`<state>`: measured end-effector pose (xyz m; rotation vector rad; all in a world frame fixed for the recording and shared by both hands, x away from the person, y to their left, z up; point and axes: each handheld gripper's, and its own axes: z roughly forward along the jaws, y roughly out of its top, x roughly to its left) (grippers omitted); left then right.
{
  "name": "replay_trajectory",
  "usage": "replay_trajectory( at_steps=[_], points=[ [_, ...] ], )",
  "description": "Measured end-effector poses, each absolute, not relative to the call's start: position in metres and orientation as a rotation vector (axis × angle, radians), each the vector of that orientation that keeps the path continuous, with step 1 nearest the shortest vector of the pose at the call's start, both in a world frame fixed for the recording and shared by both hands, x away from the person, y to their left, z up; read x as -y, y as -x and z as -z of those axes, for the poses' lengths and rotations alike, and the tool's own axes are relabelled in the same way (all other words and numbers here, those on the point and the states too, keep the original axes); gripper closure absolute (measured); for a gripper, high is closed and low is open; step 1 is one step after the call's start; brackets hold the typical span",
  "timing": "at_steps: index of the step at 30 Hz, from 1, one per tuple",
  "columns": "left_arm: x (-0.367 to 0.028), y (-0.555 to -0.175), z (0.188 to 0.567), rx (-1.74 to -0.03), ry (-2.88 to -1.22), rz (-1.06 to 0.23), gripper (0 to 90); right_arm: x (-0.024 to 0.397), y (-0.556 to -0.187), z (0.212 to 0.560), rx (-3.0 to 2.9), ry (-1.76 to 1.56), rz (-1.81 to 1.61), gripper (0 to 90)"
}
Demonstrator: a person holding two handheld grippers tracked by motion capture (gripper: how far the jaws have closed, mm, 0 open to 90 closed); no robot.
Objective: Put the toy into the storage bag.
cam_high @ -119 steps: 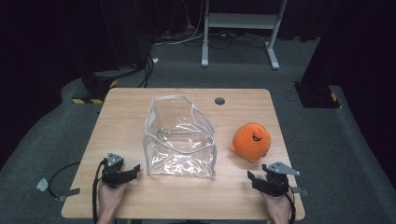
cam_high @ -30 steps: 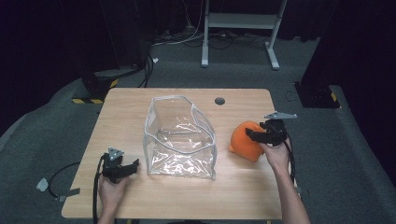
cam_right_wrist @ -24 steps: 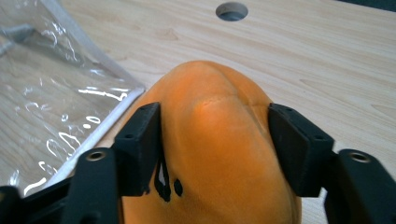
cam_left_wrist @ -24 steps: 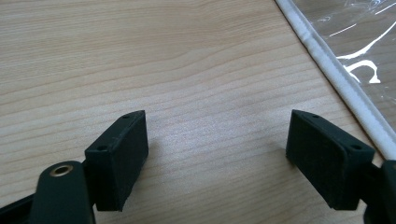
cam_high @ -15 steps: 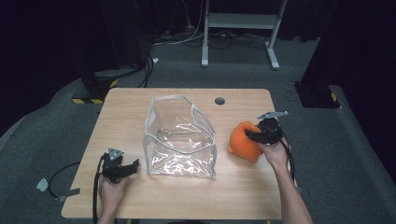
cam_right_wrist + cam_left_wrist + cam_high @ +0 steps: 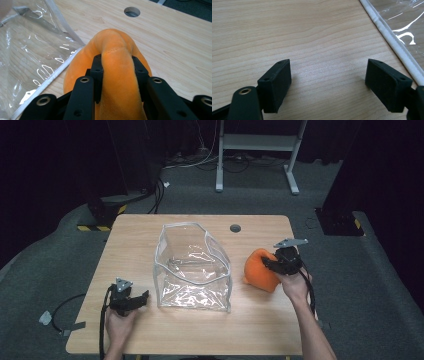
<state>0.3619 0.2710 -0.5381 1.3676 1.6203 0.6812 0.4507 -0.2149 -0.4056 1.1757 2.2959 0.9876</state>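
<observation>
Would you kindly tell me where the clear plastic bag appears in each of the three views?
High view: clear plastic bag at table centre.
Left gripper view: its white-edged corner at upper right.
Right gripper view: along the left side.
Shared landmark: the bag's white edge.

I am working over a table [image 6: 260,315] of pale wood, its grain showing fine and matt with a smooth finish. My left gripper [image 6: 328,83] is showing jaws of matt black plastic, slightly grainy, with a brassy metal insert near the base. Beside it, the bag [image 6: 192,270] is looking like clear glossy plastic, creased and catching white glints, edged with a whitish matt trim. My right gripper [image 6: 117,72] is pressing into the orange plush toy [image 6: 112,50], whose fabric is looking soft, fuzzy and matt, with a stitched seam.
</observation>
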Motion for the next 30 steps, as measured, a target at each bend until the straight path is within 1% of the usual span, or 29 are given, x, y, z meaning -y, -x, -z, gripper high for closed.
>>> replay_trajectory(
  at_steps=[13, 23, 24, 30],
  points=[
    [-0.270, -0.363, 0.538, -1.622, -1.347, -0.682, 21.1, 0.210, -0.443, 0.390, -2.307, -1.148, -1.058, 70.0],
    [-0.271, -0.362, 0.538, -1.620, -1.358, -0.683, 21.4, 0.207, -0.437, 0.377, -2.313, -1.117, -1.082, 69.9],
    [-0.272, -0.362, 0.538, -1.620, -1.379, -0.682, 21.4, 0.207, -0.437, 0.376, -2.313, -1.111, -1.085, 69.9],
    [-0.272, -0.362, 0.538, -1.620, -1.371, -0.683, 21.6, 0.205, -0.433, 0.368, -2.318, -1.094, -1.094, 69.9]
  ],
)
